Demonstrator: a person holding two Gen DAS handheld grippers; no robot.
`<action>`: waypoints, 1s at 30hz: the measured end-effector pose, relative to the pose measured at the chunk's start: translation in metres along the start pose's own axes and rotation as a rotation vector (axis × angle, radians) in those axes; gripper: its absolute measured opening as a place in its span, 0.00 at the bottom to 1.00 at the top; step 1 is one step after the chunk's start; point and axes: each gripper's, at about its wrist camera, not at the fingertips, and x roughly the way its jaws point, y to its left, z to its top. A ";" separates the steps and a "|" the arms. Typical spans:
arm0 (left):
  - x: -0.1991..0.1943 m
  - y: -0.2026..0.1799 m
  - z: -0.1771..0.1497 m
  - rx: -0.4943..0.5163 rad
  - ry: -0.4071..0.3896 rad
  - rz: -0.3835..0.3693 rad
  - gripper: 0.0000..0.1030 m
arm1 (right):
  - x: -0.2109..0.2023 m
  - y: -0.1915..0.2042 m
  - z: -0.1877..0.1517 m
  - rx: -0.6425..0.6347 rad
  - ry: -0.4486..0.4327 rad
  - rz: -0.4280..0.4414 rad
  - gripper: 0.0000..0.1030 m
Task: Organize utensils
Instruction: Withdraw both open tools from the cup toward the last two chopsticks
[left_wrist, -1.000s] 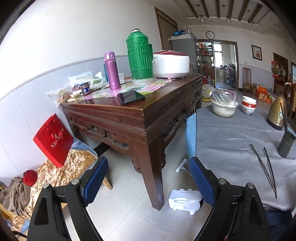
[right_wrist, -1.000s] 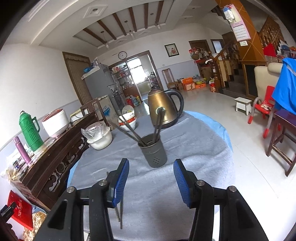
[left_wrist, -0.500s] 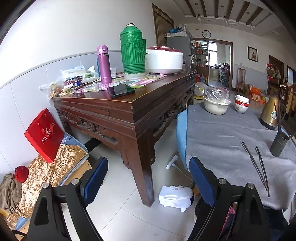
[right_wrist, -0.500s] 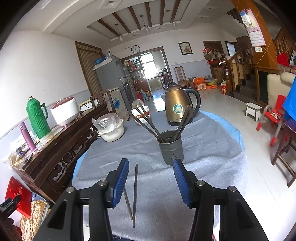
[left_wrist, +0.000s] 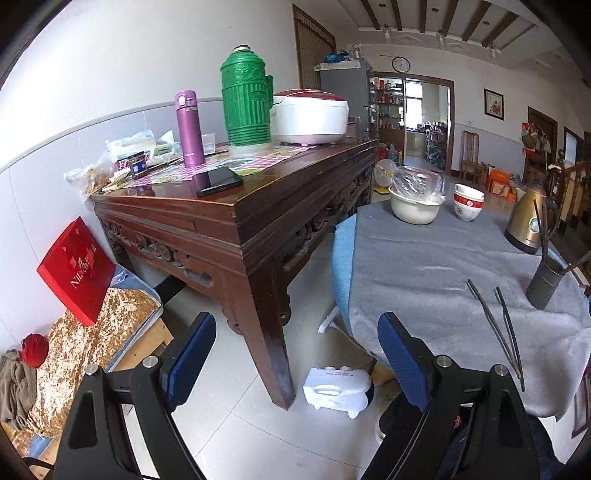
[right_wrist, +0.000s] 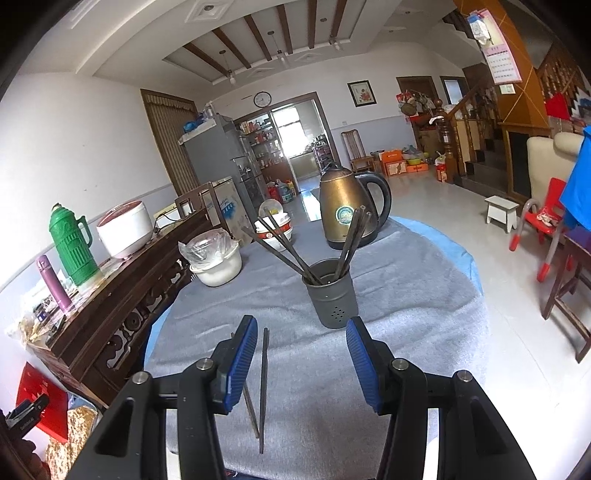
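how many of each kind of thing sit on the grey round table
loose chopsticks: 2
holder with chopsticks: 1
kettle: 1
white bowl with bag: 1
red and white bowl stack: 1
total: 6

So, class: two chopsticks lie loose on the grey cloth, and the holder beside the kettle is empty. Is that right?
Not quite. The holder is not empty: the right wrist view shows several chopsticks standing in it. The rest holds: two chopsticks lie loose on the grey cloth, and the holder stands beside the kettle.
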 end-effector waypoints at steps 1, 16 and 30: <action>-0.001 -0.001 0.000 0.003 -0.002 0.000 0.87 | 0.002 -0.001 0.000 0.004 0.004 0.003 0.53; 0.013 0.001 0.011 -0.032 0.015 -0.001 0.87 | 0.021 -0.005 -0.002 0.025 0.059 0.004 0.53; 0.025 -0.012 0.007 -0.013 0.080 0.046 0.87 | 0.051 -0.007 -0.010 0.032 0.114 0.049 0.53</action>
